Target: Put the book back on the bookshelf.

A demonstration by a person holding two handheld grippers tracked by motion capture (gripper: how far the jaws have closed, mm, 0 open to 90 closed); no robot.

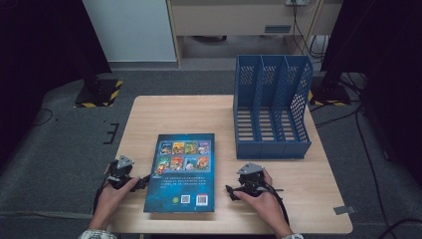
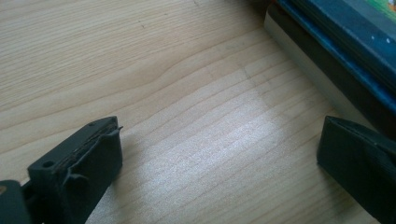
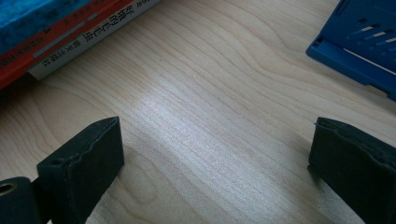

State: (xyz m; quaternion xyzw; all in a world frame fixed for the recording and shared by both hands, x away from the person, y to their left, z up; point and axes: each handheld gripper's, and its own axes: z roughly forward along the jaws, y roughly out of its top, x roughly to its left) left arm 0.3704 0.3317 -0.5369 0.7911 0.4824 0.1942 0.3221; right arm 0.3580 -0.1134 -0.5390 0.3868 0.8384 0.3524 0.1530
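On the table, we are resting both hand-held grippers, left hand-held gripper and right hand-held gripper, jaws spread and empty, flanking the book near the blue file rack.

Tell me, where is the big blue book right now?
In the high view the book lies flat on the table, between the left gripper and right gripper, left of the blue file rack.

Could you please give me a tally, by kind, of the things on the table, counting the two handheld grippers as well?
Books: 1, the blue book lying flat.
File racks: 1, the blue file rack, with three slots.
Grippers: 2, the left gripper and the right gripper, both open on the table.
Total: 4
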